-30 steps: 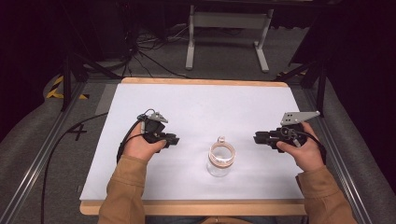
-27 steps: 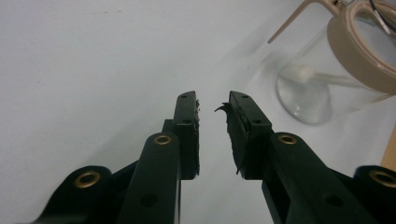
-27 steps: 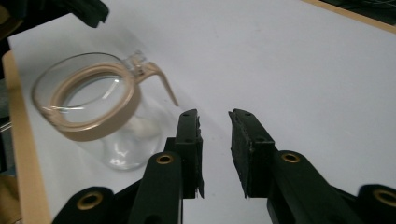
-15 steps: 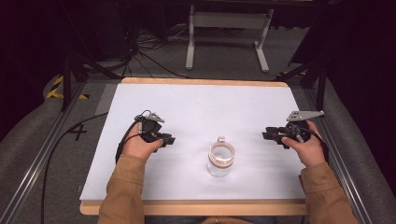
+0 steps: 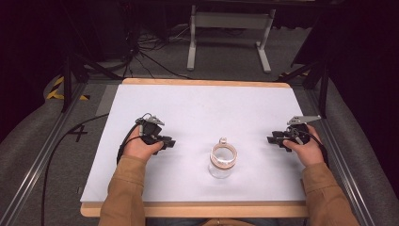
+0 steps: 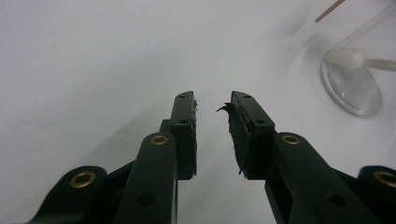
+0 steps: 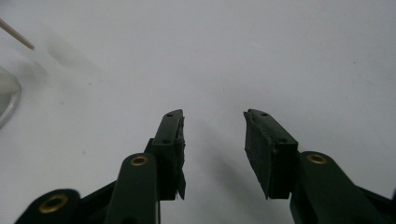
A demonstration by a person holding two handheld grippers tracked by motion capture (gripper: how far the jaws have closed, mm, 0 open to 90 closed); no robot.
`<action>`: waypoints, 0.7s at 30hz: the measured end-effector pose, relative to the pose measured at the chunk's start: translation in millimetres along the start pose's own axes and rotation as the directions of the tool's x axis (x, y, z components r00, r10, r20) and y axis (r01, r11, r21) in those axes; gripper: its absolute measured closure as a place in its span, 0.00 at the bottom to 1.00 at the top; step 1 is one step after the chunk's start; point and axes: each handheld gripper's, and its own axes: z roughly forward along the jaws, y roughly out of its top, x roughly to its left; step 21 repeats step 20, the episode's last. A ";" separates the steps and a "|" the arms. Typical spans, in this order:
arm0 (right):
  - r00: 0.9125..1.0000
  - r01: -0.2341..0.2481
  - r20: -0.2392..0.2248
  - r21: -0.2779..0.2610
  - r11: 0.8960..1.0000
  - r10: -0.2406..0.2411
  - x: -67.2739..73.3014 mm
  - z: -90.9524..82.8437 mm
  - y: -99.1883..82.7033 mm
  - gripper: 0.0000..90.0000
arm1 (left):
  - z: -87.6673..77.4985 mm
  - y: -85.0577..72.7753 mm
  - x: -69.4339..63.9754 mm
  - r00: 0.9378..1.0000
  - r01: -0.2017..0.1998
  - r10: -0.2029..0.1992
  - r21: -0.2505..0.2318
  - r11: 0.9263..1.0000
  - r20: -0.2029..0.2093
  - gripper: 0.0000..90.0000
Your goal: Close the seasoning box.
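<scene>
White sheeting covers the worktop, which has a wooden rim and stands on grey carpet, with cables and a pale metal stand on the floor beyond its far edge.

Near the middle of the near edge stands a clear glass jar, upright, its mouth open. Coppery rings show around its upper wall, and a small pale object sits at its far rim; what that is cannot be told. In the left gripper view the jar shows as a transparent round base on the white surface, with a whitish lump and a thin pale stick inside it.

Left of the jar, well apart from it, a hand holds the left tongs low over the sheet, tips pointing towards the jar. Their jaws stand a little apart with nothing between them, and the pad on one is frayed.

Towards the right edge, the other hand holds the right tongs, tips also turned inwards to the jar. Those jaws gape wider and are likewise empty. Tan sleeves cover both forearms.
</scene>
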 end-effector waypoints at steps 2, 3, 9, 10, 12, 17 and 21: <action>1.000 0.009 0.002 0.003 1.000 -0.009 -1.8 2.3 -1.9 0.63 | 0.7 -0.9 1.2 1.000 0.004 -0.004 0.006 1.000 -0.002 0.79; 1.000 0.005 0.001 0.011 1.000 -0.005 -2.1 3.3 -3.1 0.63 | 1.2 -1.3 1.8 1.000 0.001 -0.001 0.005 1.000 -0.001 0.79; 1.000 0.015 0.010 0.043 0.999 -0.016 -2.4 6.2 -8.1 0.61 | 1.3 -1.0 0.8 1.000 0.008 -0.008 0.007 1.000 0.003 0.78; 1.000 0.020 0.011 0.047 0.999 -0.020 -2.2 7.1 -8.4 0.60 | 1.1 -0.8 0.7 1.000 0.005 -0.005 0.011 1.000 0.002 0.78; 0.999 0.030 0.014 0.054 0.998 -0.030 -1.3 8.7 -8.4 0.59 | 1.4 -0.6 0.3 1.000 0.003 -0.003 0.005 1.000 0.004 0.77; 0.999 0.034 0.009 0.054 0.998 -0.034 0.9 8.6 -7.3 0.59 | 0.1 0.4 -1.0 1.000 -0.004 0.004 0.007 1.000 0.001 0.77; 0.999 0.035 0.007 0.048 0.998 -0.036 1.1 8.1 -6.8 0.59 | 0.2 0.8 -1.4 1.000 -0.004 0.004 -0.002 1.000 0.000 0.76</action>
